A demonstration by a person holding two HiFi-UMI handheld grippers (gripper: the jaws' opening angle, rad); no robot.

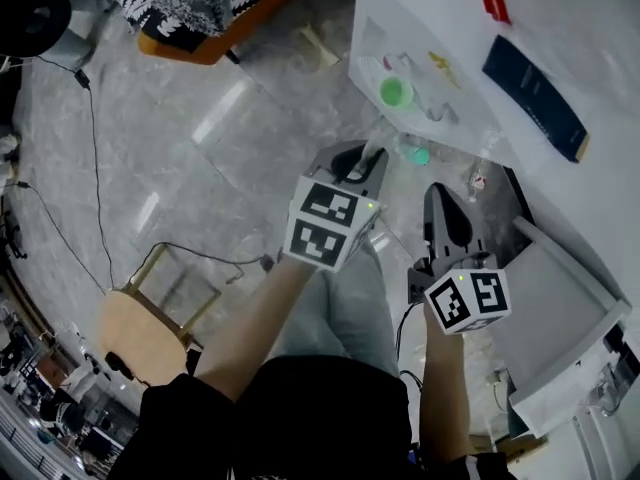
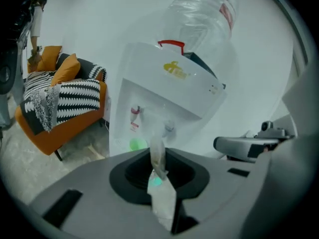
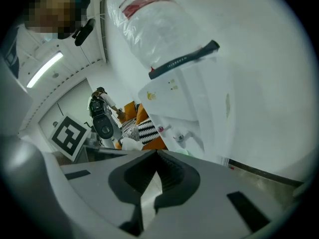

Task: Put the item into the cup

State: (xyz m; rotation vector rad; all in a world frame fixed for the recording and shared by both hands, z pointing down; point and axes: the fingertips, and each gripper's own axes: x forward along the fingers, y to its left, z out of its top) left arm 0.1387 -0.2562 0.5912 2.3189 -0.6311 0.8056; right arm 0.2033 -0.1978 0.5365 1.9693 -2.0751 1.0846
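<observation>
My left gripper (image 1: 370, 160) (image 2: 160, 171) is shut on a slim translucent packet (image 2: 157, 148) that stands up from between its pads. It hangs in the air in front of a white water dispenser (image 1: 430, 58) (image 2: 164, 98). A green cup (image 1: 395, 92) (image 2: 138, 144) sits on the dispenser's shelf under the taps, beyond and a little left of the packet. My right gripper (image 1: 447, 203) (image 3: 155, 156) is lower and to the right, with its jaws together and nothing between them. A small green spot (image 1: 418, 155) shows just past the left gripper; I cannot tell what it is.
A large clear water bottle (image 2: 204, 14) (image 3: 149, 29) tops the dispenser. An orange armchair with a black-and-white striped throw (image 1: 200, 8) (image 2: 60, 98) stands to the left. A wooden stool (image 1: 150, 328) and cables lie on the marble floor. A grey-white cabinet (image 1: 560, 308) is at right.
</observation>
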